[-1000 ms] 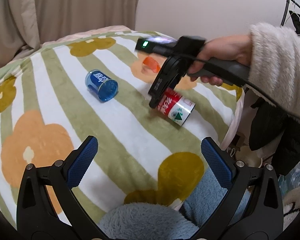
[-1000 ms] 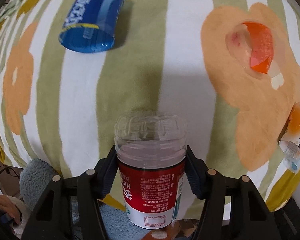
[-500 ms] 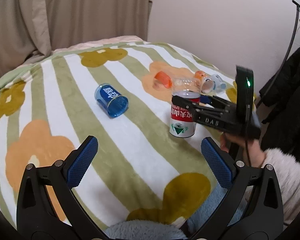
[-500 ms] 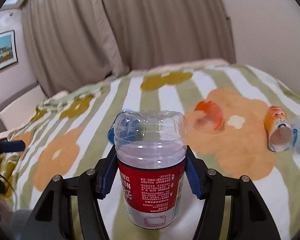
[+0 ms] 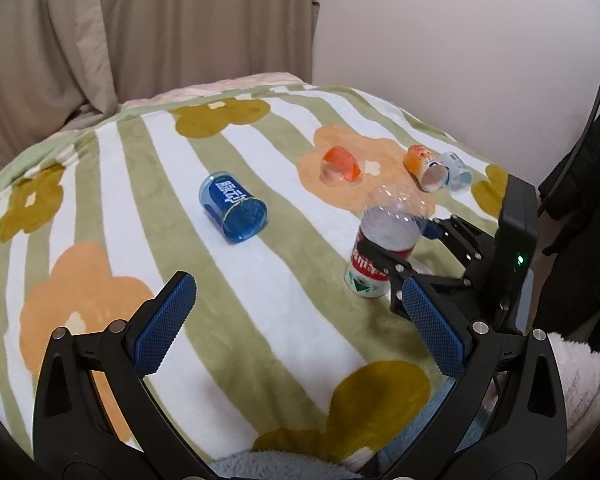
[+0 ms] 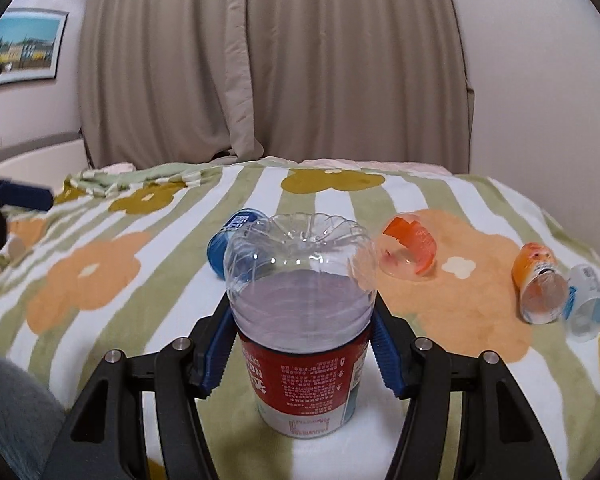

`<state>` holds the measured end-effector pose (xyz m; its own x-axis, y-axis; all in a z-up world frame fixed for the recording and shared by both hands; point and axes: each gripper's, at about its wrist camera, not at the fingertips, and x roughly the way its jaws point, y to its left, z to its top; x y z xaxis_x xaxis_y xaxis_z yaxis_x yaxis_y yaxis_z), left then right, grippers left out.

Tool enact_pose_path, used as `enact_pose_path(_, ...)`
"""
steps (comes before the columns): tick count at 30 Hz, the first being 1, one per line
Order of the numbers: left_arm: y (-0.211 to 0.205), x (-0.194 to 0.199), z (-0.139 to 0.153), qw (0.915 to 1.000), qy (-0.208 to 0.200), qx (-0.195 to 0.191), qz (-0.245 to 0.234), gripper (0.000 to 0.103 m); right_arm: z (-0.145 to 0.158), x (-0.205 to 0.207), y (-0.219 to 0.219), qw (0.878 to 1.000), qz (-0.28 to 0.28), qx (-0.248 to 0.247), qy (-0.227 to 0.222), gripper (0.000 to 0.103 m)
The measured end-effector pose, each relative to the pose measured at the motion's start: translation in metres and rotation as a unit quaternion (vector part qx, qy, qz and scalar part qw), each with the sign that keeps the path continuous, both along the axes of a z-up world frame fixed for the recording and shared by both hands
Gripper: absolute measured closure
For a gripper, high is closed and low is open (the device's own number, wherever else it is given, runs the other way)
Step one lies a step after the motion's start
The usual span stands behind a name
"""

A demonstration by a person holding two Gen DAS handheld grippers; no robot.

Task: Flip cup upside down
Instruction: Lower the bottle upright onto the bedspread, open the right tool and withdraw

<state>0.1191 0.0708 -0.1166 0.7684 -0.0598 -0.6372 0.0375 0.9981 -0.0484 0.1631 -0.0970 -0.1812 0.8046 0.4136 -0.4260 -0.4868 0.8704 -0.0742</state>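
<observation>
A clear plastic cup with a red label (image 6: pixel 303 340) stands upside down on the striped blanket, closed base up, rim on the fabric. My right gripper (image 6: pixel 303 350) has its blue pads at both sides of the cup, just off its walls, jaws slightly parted. In the left wrist view the same cup (image 5: pixel 382 248) stands at the right with the right gripper (image 5: pixel 410 252) around it. My left gripper (image 5: pixel 300 328) is open and empty, hovering over the blanket's near edge.
A blue cup (image 5: pixel 233 209) lies on its side mid-blanket. An orange cup (image 5: pixel 340 164) lies beyond it. An orange-printed cup (image 5: pixel 424 166) and a pale blue cup (image 5: pixel 456 168) lie together at the far right. Curtains and a wall stand behind the bed.
The right gripper turned the red-label cup from lying tilted to standing upside down on the blanket, and its pads have eased off the cup's sides. The left gripper stayed open, shifting slightly.
</observation>
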Motion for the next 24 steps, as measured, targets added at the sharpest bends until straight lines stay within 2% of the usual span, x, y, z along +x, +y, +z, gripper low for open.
enact_pose_path(10, -0.003, 0.001, 0.001, 1.0000, -0.001, 0.002, -0.004, 0.000, 0.002, 0.003, -0.008, 1.000, -0.016, 0.018, 0.007, 0.045)
enact_pose_path(11, -0.003, 0.001, 0.002, 1.0000, -0.002, 0.003, -0.003, 0.000, 0.002, 0.004, -0.009, 1.000, -0.016, 0.019, 0.010, 0.040)
enact_pose_path(13, -0.004, 0.001, 0.002, 1.0000, -0.002, 0.005, -0.004, 0.000, 0.004, 0.004, -0.010, 0.999, -0.021, 0.026, 0.007, 0.025)
enact_pose_path(15, -0.004, 0.001, 0.002, 1.0000, -0.001, 0.008, -0.004, 0.000, 0.007, 0.004, -0.013, 0.999, -0.025, 0.034, 0.003, 0.003)
enact_pose_path(24, -0.004, -0.010, 0.006, 0.9999, -0.007, 0.008, -0.003, 0.000, 0.018, 0.001, -0.026, 0.997, -0.013, 0.049, 0.052, 0.001)
